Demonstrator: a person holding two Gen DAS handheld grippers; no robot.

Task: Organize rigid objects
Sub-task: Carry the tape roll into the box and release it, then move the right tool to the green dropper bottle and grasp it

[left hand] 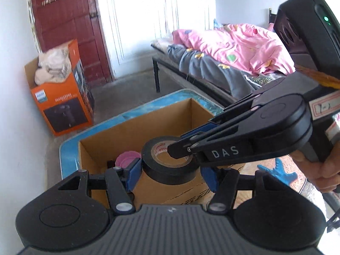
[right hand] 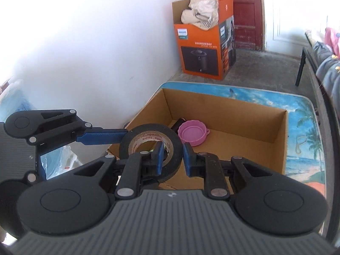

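Observation:
A black tape roll [left hand: 170, 161] [right hand: 150, 146] hangs over the open cardboard box [left hand: 136, 127] [right hand: 278, 140]. My left gripper [left hand: 172, 174] grips the roll across its outer sides with its blue pads [left hand: 133, 174]. My right gripper [right hand: 172, 157] clamps the roll's near wall, one finger inside the core and one outside; it also shows in the left wrist view [left hand: 178, 148]. A pink bowl [right hand: 193, 133] [left hand: 127, 158] and a dark object [right hand: 178, 123] lie in the box.
The box stands on a blue beach-print table [right hand: 301, 114] [left hand: 68, 155]. An orange Philips box [right hand: 204, 40] [left hand: 61, 97] stands by the wall and red door [left hand: 70, 21]. A bed with a pink quilt [left hand: 233, 44] is at the right. A blue star-shaped toy [left hand: 278, 171] lies on the table.

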